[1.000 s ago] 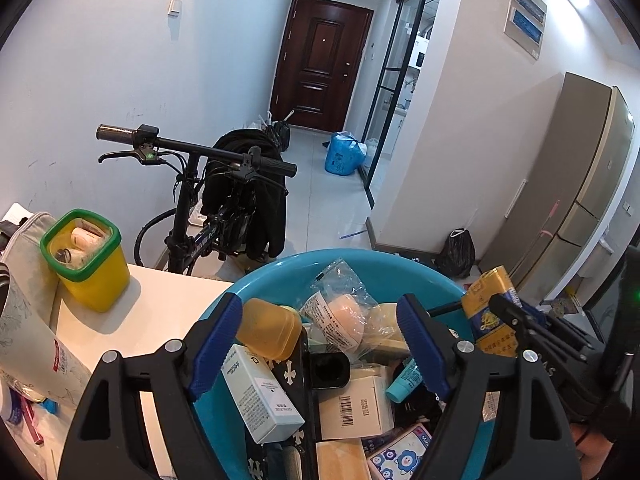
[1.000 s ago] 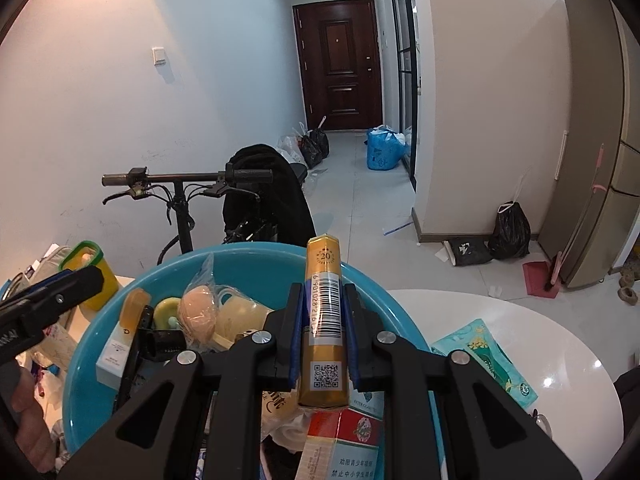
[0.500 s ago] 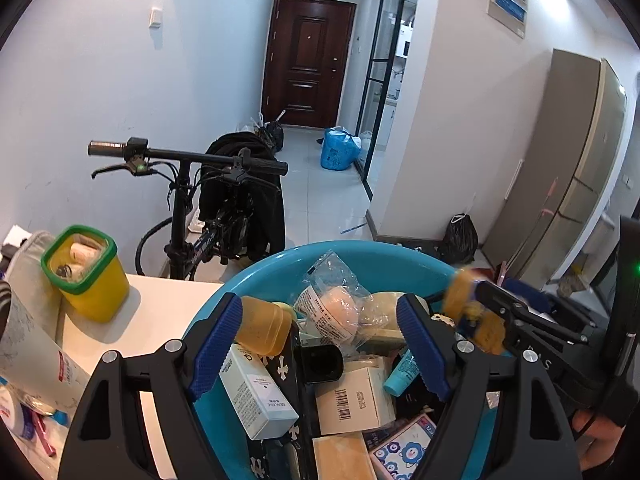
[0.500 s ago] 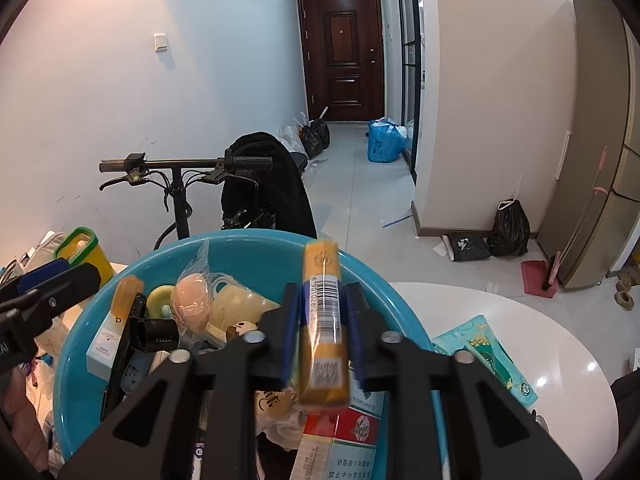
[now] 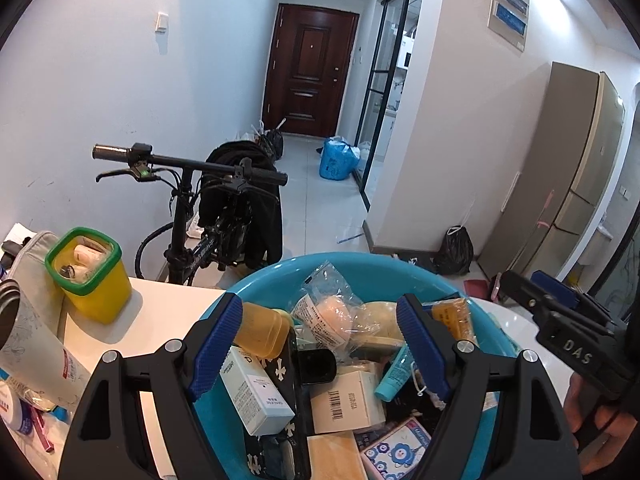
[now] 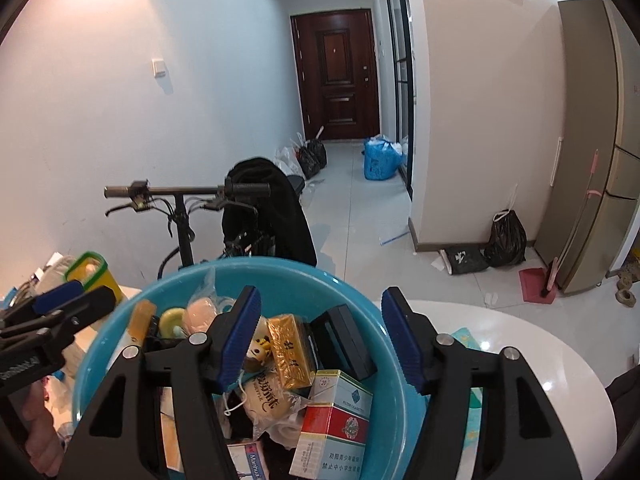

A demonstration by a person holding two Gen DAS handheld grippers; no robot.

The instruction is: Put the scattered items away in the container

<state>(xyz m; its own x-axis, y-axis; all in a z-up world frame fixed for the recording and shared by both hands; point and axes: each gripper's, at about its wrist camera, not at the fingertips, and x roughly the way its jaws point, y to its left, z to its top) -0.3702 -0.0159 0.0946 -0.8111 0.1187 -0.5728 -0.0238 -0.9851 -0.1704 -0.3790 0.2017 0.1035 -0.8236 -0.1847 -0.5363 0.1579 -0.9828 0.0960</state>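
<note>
A blue basin [image 5: 360, 266] [image 6: 300, 276] sits on the white table, full of boxes, tubes and packets. My left gripper [image 5: 320, 320] hangs open over its left half with nothing pressed between the pads. My right gripper [image 6: 320, 308] is over the right half, its jaws opening, with nothing between them. A gold box [image 6: 290, 352] [image 5: 452, 314] lies loose in the basin below, beside a black case [image 6: 344, 340]. Each gripper shows in the other's view: the right gripper [image 5: 560, 320] at the right edge, the left gripper [image 6: 60, 312] at the left edge.
A yellow tub with a green rim [image 5: 92, 276] stands on the table left of the basin, near a grey bag and a white tube. A teal packet [image 6: 464, 340] lies on the table [image 6: 540, 360] to the right. A bicycle [image 5: 200, 208] stands behind the table.
My right gripper opened and let go of the gold box, which dropped into the basin. The gripper rose slightly. The left gripper stayed open and still.
</note>
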